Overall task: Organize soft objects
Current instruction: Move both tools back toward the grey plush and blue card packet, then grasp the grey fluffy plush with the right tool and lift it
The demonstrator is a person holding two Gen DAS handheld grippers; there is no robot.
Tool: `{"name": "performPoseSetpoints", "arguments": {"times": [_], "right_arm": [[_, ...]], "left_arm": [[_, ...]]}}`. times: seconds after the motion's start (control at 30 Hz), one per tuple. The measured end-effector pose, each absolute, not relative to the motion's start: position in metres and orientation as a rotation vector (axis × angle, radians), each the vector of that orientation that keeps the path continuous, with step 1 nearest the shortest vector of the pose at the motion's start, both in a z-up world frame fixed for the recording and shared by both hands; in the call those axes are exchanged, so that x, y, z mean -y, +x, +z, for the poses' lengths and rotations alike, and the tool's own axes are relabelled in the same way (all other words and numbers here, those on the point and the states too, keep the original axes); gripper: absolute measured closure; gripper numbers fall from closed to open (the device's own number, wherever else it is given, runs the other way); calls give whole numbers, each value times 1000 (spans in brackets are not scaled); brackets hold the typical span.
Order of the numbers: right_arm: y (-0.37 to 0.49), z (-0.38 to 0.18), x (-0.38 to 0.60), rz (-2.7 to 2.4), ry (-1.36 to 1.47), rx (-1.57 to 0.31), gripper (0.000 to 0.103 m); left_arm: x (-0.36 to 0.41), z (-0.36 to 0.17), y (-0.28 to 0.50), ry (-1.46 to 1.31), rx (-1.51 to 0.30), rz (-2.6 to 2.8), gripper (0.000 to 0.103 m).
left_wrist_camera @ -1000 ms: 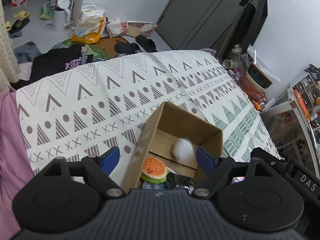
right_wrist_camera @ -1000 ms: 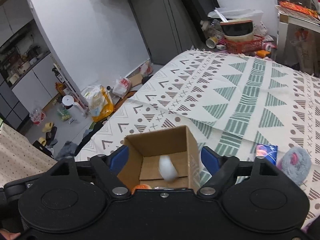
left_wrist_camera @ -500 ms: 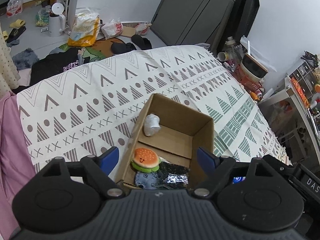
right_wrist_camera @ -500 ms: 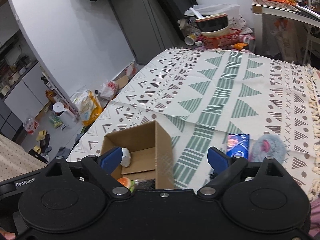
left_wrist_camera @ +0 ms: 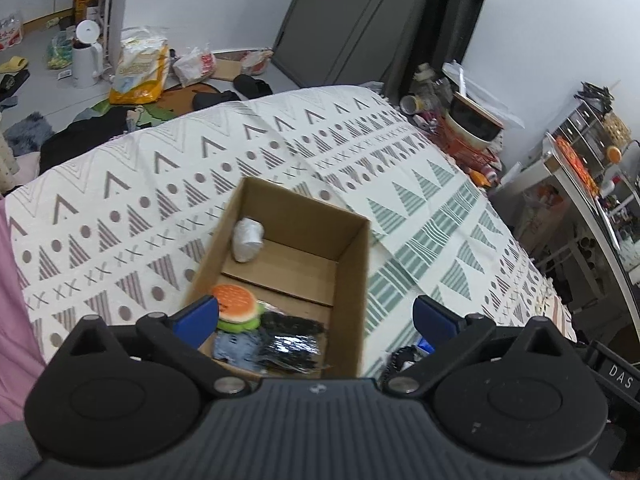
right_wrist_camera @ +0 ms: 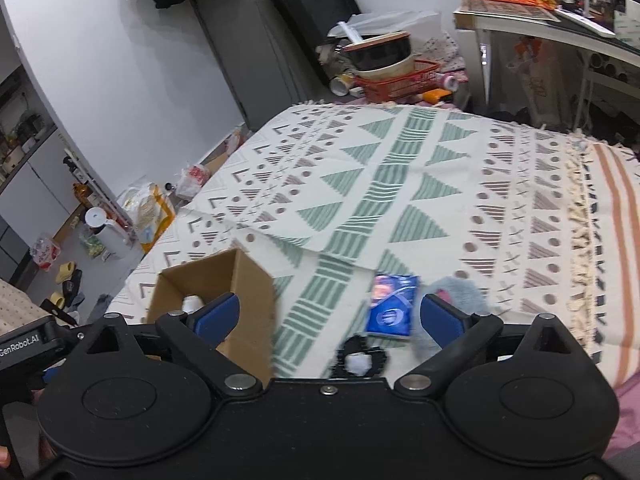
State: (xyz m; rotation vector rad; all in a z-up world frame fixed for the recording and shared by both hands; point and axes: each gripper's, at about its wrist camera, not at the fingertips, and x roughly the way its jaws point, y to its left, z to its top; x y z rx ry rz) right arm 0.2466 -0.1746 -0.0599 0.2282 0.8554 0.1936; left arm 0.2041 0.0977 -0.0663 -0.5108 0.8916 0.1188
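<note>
Flanking cardboard box (left_wrist_camera: 352, 264) rim, hand-held gripper (left_wrist_camera: 316, 316) agape

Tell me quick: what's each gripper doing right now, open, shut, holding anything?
Left gripper: open, empty, above the cardboard box.
Right gripper: open, empty, above the blue packet.

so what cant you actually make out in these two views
- Black ring item, right wrist view: blurred, lower part cut by the gripper body.
- Grey fluffy toy, right wrist view: partly behind the right gripper finger.
- Cardboard box contents, left wrist view: the nearest are hidden by the left gripper.
</note>
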Motion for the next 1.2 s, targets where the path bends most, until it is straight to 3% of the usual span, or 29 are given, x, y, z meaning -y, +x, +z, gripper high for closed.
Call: {"name": "performPoseSetpoints", "arguments": {"times": [0.47,0.87,1.03,1.2], "right_arm": [[259,-75,256,136,308,-868,6],[274,-114,303,150,439,-908,12],[280,-136,311,176,487,-922,17],[290,-161,319,188,558,-982,28]], "left_arm": [[-22,-61,218,-396,-915,48,1],[34,-72,243,-327,-933,61,1],[54,-87,258,-347,-938,40,2],[76,-98,267,-335,-925,18,4]]}}
